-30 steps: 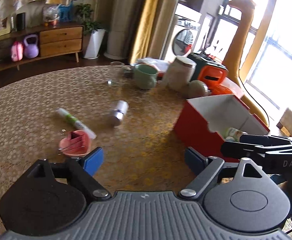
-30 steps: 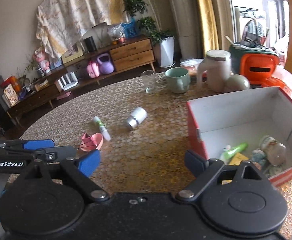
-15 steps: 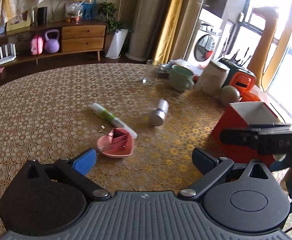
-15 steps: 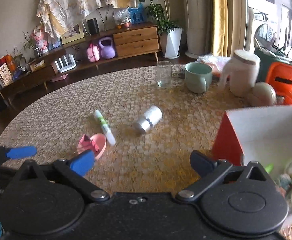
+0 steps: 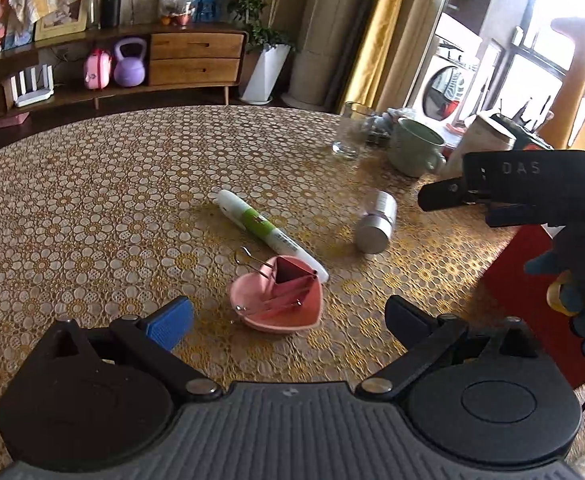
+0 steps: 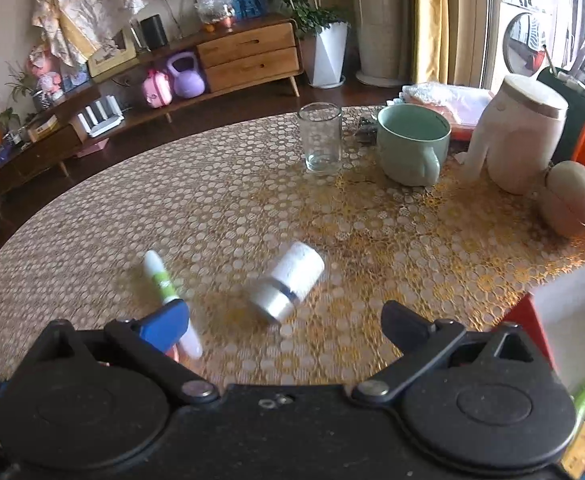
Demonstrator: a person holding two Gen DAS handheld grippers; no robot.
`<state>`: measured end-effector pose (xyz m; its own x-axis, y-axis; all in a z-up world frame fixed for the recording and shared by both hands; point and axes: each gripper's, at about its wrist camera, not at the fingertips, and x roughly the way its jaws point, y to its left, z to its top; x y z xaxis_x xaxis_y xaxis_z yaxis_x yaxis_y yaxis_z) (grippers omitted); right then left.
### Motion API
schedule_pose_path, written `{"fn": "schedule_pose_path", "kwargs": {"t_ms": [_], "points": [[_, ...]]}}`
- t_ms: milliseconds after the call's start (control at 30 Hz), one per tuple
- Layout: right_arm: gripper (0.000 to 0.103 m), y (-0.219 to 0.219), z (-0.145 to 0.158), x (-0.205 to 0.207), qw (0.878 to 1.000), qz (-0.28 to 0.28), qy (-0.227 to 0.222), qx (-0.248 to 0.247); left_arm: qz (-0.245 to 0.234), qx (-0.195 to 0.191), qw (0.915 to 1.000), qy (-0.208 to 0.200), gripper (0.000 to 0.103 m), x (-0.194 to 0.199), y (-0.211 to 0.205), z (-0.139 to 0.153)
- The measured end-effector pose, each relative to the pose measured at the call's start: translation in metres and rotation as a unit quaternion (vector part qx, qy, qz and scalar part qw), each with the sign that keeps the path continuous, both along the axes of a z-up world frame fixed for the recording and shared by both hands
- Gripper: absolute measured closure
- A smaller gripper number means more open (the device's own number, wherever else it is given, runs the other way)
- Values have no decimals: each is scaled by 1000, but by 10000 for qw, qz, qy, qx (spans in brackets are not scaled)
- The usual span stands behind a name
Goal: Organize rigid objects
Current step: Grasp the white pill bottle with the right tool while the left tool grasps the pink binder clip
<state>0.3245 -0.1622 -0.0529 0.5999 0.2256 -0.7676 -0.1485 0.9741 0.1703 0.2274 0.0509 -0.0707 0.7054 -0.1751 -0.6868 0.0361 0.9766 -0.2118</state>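
A pink heart-shaped dish [image 5: 277, 303] holding a red binder clip lies on the table just ahead of my open left gripper [image 5: 288, 318]. A white and green tube [image 5: 266, 228] lies behind the dish, and also shows in the right wrist view [image 6: 164, 288]. A white and silver bottle [image 5: 376, 222] lies on its side to the right; in the right wrist view the bottle [image 6: 288, 282] is just ahead of my open, empty right gripper [image 6: 284, 322]. The right gripper's body [image 5: 512, 184] shows above the red box [image 5: 528, 304].
A glass [image 6: 320, 138], a green mug [image 6: 412, 148], a cream jar [image 6: 520, 140] and a round beige object [image 6: 572, 200] stand at the table's far right. The red box's white inside [image 6: 572, 320] holds several items at lower right.
Both grippers have swung left, away from the red box. The left one now faces the pink dish; the right one has closed in on the lying bottle. Both stayed open.
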Motion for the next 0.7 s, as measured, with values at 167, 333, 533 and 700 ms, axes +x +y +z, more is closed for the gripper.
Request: {"fn": "schedule_pose_path", "kwargs": {"t_ms": [167,333,533,700], "points": [[8,4,-18,23,9996,-152,215,-23,78,125,9999,-8,0,16,-4,-12],[14,8,-36,42,9986,-308,423,-35,48,434,9990,-112,0,25,-15,-21],[19,17,-54,55,9975,-380,599,0,-28,492,9986,-207,1,32,-18,-29],[25,24,-60,60,9971,-394,655,28,-122,631,9973,-357,21,33,-22,-31]]}}
